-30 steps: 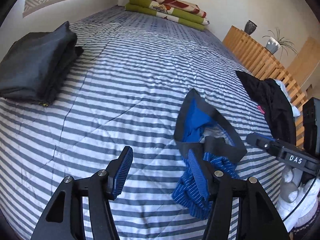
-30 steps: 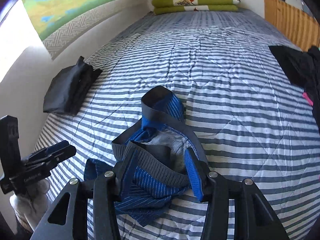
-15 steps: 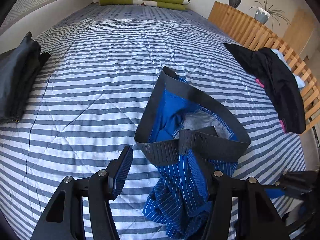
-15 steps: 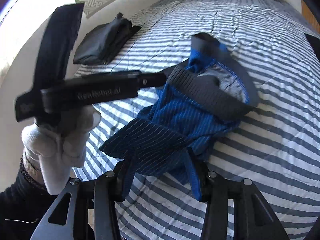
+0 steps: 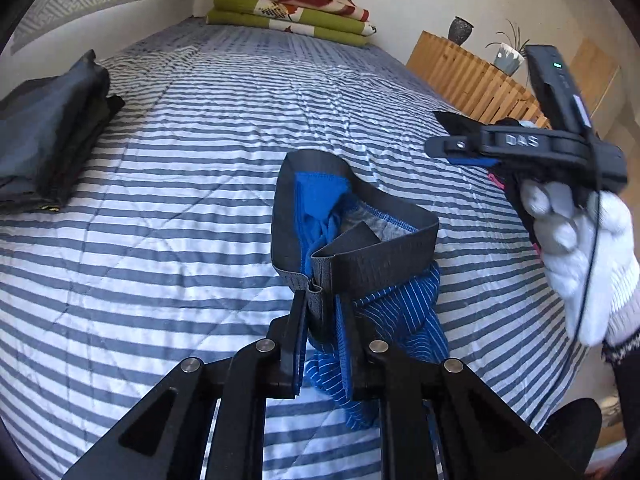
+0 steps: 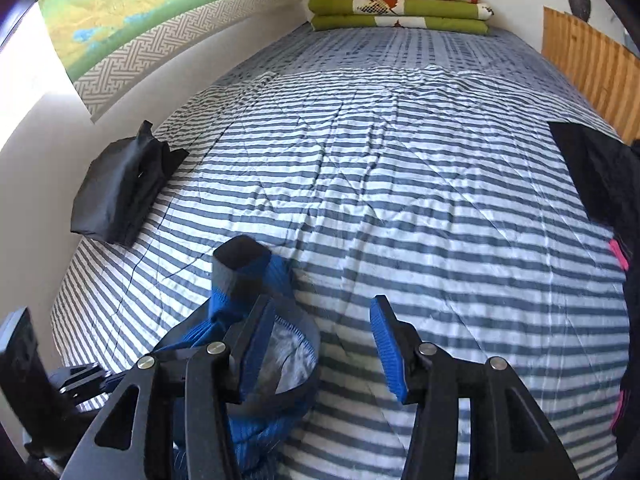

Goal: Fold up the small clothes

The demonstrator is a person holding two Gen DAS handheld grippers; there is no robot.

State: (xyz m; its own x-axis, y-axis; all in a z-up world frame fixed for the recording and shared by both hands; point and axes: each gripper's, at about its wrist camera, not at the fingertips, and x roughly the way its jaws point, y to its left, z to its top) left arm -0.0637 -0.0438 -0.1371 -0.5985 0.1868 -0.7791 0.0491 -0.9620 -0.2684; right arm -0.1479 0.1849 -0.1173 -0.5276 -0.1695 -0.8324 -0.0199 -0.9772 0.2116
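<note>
Blue pinstriped underwear [image 5: 384, 312] with a dark grey waistband lies crumpled on the striped bed cover. My left gripper [image 5: 320, 304] is shut on the near fold of that waistband. In the right wrist view the same underwear [image 6: 248, 292] sits at lower left, partly behind the left finger. My right gripper [image 6: 320, 332] is open, nothing between its blue pads, just right of the garment. From the left wrist view the right gripper [image 5: 440, 148] appears at the right edge, held by a white-gloved hand [image 5: 580, 248].
A folded dark garment [image 5: 44, 140] rests near the bed's left edge, also seen as the dark pile [image 6: 120, 192]. Black clothes [image 6: 600, 184] lie at the right edge. Folded green and red blankets [image 6: 400, 4] sit at the head. A wooden slatted rail [image 5: 480, 80] runs along the right.
My left gripper has closed on the waistband fold; it stood open before. My right gripper has pulled up and to the right, off the underwear, and stays open.
</note>
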